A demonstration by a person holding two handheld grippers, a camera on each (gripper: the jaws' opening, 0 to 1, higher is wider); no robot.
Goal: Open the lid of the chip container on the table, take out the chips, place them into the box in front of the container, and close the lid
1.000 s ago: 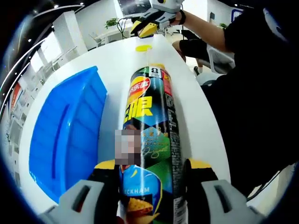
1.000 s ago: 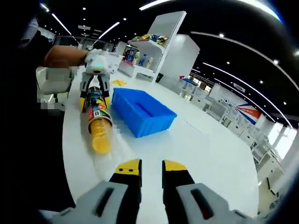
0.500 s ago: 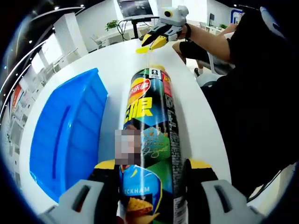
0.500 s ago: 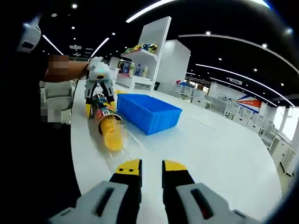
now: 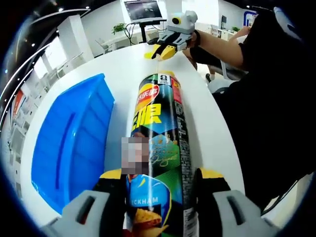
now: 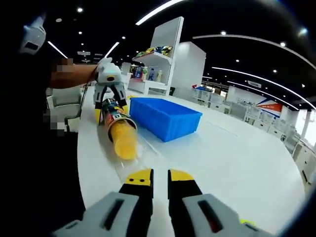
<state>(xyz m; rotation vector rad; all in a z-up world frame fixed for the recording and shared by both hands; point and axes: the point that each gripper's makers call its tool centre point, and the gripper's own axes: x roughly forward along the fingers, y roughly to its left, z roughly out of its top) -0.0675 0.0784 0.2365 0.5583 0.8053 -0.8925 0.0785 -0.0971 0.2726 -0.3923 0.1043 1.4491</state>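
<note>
On the white table (image 6: 207, 143), the green-black chip container (image 5: 158, 148) lies lidless.

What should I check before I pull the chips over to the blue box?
1. Left tongs clamped on the chip can: ok.
2. Can lying flat on the table: ok.
3. Can mouth open, chips sticking out: ok.
4. Right tongs actually gripping something: cannot tell; the jaws are nearly together.
5. Blue box beside the can, open top: ok.
</note>
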